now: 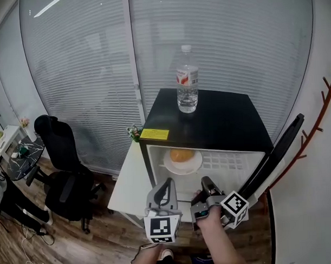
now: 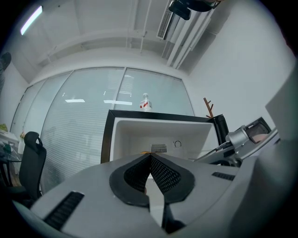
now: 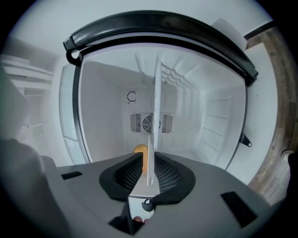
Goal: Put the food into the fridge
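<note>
A white plate (image 1: pixel 183 161) with an orange piece of food (image 1: pixel 181 154) rests on the shelf inside the open mini fridge (image 1: pixel 208 124). In the right gripper view the plate's rim (image 3: pixel 150 160) runs edge-on between the jaws, with the food (image 3: pixel 141 157) just left of it. My right gripper (image 1: pixel 207 182) is turned on its side at the fridge mouth. Its jaws stand slightly apart: the right pad is against the rim and a thin gap shows at the left pad. My left gripper (image 1: pixel 168 184) hangs shut and empty in front of the fridge.
A water bottle (image 1: pixel 187 79) stands on the fridge's black top. The fridge door (image 1: pixel 277 152) is swung open to the right. A white table (image 1: pixel 132 181) adjoins the fridge on the left, a black office chair (image 1: pixel 63 159) stands further left, and a coat rack (image 1: pixel 322 112) stands at the right.
</note>
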`<state>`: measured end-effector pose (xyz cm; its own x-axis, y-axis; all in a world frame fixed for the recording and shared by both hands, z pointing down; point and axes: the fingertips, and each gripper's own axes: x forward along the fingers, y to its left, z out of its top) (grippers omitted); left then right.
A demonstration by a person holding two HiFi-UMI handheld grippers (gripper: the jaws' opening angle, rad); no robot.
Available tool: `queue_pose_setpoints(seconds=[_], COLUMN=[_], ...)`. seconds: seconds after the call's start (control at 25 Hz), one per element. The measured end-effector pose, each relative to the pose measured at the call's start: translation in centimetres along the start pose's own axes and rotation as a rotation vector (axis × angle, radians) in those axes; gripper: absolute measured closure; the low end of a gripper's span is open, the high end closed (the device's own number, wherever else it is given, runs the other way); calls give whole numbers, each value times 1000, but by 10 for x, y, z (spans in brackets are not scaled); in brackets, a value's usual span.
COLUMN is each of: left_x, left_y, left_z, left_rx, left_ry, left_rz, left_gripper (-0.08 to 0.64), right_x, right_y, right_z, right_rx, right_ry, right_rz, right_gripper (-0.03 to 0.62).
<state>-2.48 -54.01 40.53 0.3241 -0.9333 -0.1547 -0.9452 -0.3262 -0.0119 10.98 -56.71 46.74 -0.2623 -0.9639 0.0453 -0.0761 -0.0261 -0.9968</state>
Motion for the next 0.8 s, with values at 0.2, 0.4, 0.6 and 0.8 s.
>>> queue_pose_setpoints(seconds=[0.2,0.4,0.6,0.8], left_x=[-3,-4,-6,-9], left_y=[-17,-27,-32,-36], left_z=[4,6,11,10], left_rx=[1,4,9,15], left_ry=[0,15,8,34], left_rz=[-23,-41,-48,-61], left_gripper=[534,534,534,534], right_x=[-16,-28,-39,-48], right_y=[7,15,27,43], right_z=[9,15,20,27], right_rx=[-23,-111,-262,-524], right_ry=[-1,1,-9,-53], right_rz=[36,65,81,101], right_gripper=[523,539,561,565])
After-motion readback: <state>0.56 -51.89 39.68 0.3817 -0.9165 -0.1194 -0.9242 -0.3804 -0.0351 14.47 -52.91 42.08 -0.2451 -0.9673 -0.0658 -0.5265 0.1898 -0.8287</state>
